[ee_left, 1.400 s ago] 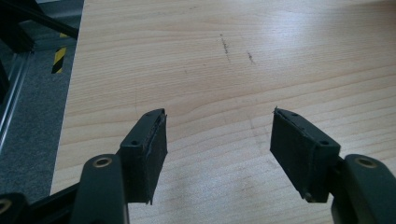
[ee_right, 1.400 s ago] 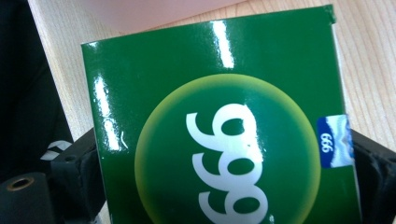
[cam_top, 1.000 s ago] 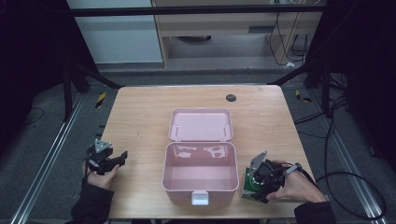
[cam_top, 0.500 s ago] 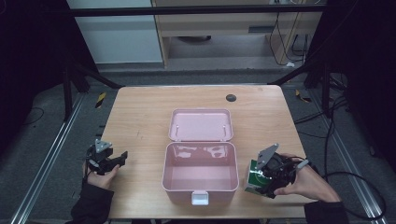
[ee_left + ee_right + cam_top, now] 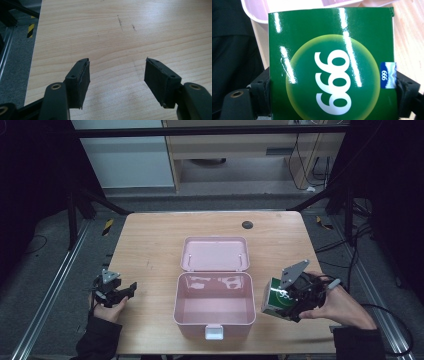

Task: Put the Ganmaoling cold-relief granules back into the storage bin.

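- Left tongs [image 5: 131, 286], lower left of high view: resting low at the surface [image 5: 150, 245] edge, jaws spread wide w/ nothing between; in left gripper view just bare pale wood grain showing betw. the flat black pads [image 5: 82, 77].
- Pink box [image 5: 214, 305], centre of frame: lying open & empty, hinged lid [image 5: 215, 253] folded flat behind it, white latch [image 5: 213, 333] at the near wall. Looking like smooth moulded plastic, rounded corners, glossy inside.
- Green carton [image 5: 276, 297], lower right, just beside the box's right wall: being pinched by right tongs [image 5: 287, 302], lifted & tilted. In right gripper view jaws are pressing on its two side faces.
- Handling (judgement): glossy thin card, prob. light, slippery, crushable; flat side faces seeming the best hold, moderate squeeze.
- Small dark round thing [image 5: 247, 224], upper right of surface: too small to tell.
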`<state>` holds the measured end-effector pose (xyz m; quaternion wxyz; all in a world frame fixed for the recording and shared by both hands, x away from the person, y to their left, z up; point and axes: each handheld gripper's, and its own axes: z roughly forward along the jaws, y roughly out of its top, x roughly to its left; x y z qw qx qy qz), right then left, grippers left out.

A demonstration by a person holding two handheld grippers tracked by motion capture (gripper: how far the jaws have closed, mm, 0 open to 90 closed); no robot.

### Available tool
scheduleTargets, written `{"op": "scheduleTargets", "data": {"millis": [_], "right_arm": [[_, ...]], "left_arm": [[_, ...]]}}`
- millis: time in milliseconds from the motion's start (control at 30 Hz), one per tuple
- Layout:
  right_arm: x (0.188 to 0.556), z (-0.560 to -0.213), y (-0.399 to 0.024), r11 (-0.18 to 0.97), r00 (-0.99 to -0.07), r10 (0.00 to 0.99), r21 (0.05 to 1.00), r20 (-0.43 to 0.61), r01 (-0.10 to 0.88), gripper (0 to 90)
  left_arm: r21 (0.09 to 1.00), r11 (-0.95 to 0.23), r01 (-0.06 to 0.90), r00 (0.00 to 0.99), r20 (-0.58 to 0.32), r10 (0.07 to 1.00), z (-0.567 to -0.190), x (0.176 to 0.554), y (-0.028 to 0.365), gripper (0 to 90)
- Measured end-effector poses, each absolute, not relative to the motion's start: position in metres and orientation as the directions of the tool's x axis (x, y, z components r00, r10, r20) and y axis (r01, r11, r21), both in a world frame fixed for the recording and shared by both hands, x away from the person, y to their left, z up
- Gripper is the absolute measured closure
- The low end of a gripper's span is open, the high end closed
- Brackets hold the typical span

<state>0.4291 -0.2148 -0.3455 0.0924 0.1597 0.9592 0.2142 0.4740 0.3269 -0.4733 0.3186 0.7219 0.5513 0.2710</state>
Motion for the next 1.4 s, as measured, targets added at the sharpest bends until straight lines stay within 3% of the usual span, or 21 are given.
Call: {"op": "scheduleTargets", "data": {"millis": [633,1400], "right_arm": [[0.435,-0.296,-0.191,0.872,-0.949,0.28,0.453,-0.143,0.189,15.9],[0.445,-0.283,-0.127,0.883,-0.973,0.17,0.462,-0.158,0.079,15.9]], "left_arm": [[0.758,-0.189,0.624,0.247,0.038,0.968,-0.473,0.474,0.327,36.9],[0.759,-0.19,0.623,0.243,0.043,0.969,-0.473,0.474,0.328,36.8]]}}
